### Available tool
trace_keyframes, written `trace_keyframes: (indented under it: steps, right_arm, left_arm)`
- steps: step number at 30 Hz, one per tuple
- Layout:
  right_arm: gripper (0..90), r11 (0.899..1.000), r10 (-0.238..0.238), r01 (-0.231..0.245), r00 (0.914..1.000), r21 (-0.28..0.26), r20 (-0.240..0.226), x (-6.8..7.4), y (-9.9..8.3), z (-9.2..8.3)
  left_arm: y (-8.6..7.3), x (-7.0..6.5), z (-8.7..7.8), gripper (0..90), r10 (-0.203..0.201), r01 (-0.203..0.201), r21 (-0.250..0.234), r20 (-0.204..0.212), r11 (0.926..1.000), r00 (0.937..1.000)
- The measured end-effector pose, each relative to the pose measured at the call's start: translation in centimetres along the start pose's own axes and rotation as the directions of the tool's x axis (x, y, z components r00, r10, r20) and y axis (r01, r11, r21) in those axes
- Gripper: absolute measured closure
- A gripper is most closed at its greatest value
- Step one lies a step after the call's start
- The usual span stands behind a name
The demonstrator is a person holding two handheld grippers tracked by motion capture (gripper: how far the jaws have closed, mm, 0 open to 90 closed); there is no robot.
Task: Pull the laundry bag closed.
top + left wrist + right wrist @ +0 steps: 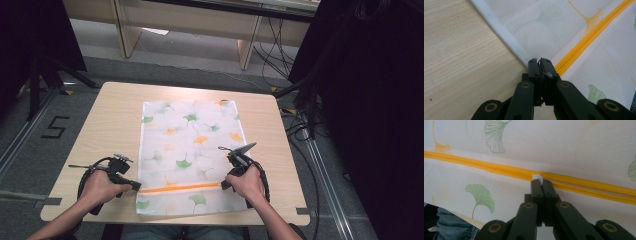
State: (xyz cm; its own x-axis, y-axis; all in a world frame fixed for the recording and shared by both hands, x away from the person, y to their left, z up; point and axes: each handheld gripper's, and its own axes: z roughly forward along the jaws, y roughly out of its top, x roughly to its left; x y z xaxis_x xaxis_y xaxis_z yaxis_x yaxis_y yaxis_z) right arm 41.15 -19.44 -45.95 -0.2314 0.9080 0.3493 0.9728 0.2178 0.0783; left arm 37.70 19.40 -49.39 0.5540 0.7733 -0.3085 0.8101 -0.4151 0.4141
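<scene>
Right gripper view: right tongs (541, 181) pressed together on a small white zipper pull (536, 177), which sticks up just past the tips at 12 o'clock. Pull sits on the orange zipper (499, 168), a band running from 9 o'clock, slightly high, down toward 3 o'clock. Zipper belongs to a white mesh laundry bag (564, 145) printed with green and orange ginkgo leaves. At 7 o'clock, the bag's edge, a strip of worktop and a patch of blue denim beyond it.

Left gripper view: left tongs (539, 61) pressed together, pinching the bag's white hem (506, 37) right where the zipper's end (584, 41) meets the bag's edge. A bit of white fabric shows between the jaws. Hem runs off toward 11 o'clock; zipper runs off toward 2 o'clock. Pale wood-grain worktop (461, 62) takes up the 9 o'clock side.

High view: left hand (102, 187) at 7 o'clock of the bag, right hand (246, 182) at 5 o'clock, both tongs at the zipper line, one at each end of the visible orange stripe. Laundry bag (192, 150) lies flat in the middle of the worktop (110, 115), long side running from 6 to 12 o'clock, zipper across it near the 6 o'clock end. Grey floor around, a "5" marked at 9 o'clock, cables at 3 o'clock.
</scene>
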Motion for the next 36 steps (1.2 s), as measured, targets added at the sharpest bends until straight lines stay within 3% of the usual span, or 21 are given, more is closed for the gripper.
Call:
trace_keyframes:
  steps: [4,5,7,8,10,13,28,29,36]
  right_arm:
    - [90.0,1.000,0.010,-0.010,0.9999,-0.011,0.001,-0.4,-0.2,-0.2]
    - [90.0,0.999,0.020,-0.021,0.9996,-0.025,-0.021,-0.4,-0.3,0.0]
    - [90.0,1.000,0.020,-0.020,0.9997,-0.001,-0.013,-0.3,-0.2,-0.2]
    - [90.0,1.000,0.019,-0.020,0.9992,-0.023,-0.035,-0.4,-0.3,0.0]
    - [90.0,1.000,0.009,-0.009,1.0000,-0.006,0.000,-0.5,-0.2,-0.3]
    - [90.0,1.000,0.009,-0.009,0.9999,-0.004,0.007,-0.6,-0.3,-0.4]
    - [90.0,0.999,0.040,-0.041,0.9992,-0.026,-0.005,-1.7,-0.6,-1.0]
    - [90.0,0.998,0.045,-0.045,0.9990,-0.045,0.007,-1.7,-0.6,-1.0]
    - [90.0,0.998,0.057,-0.057,0.9984,-0.031,-0.002,-2.1,-0.7,-1.2]
  left_arm:
    - [0.0,0.0,0.0,87.8,0.000,0.000,0.000,0.000,1.0000,1.0000]
    - [0.0,0.0,0.0,87.7,0.000,0.000,-0.001,-0.001,1.0000,1.0000]
    - [0.0,0.0,0.0,87.7,-0.001,0.001,-0.001,-0.001,1.0000,1.0000]
    - [0.0,0.0,0.0,87.8,0.000,0.000,-0.002,-0.001,1.0000,1.0000]
    - [0.0,0.0,0.0,87.8,0.000,0.000,-0.001,0.000,1.0000,1.0000]
    - [0.0,0.1,0.0,87.8,0.002,-0.002,0.004,0.008,1.0000,1.0000]
    - [0.0,0.0,0.0,87.8,-0.001,0.001,0.000,0.002,1.0000,1.0000]
    - [0.0,0.0,0.0,87.7,-0.002,0.002,-0.001,0.001,1.0000,1.0000]
    - [0.0,0.0,0.0,87.8,-0.002,0.002,-0.001,0.002,1.0000,1.0000]
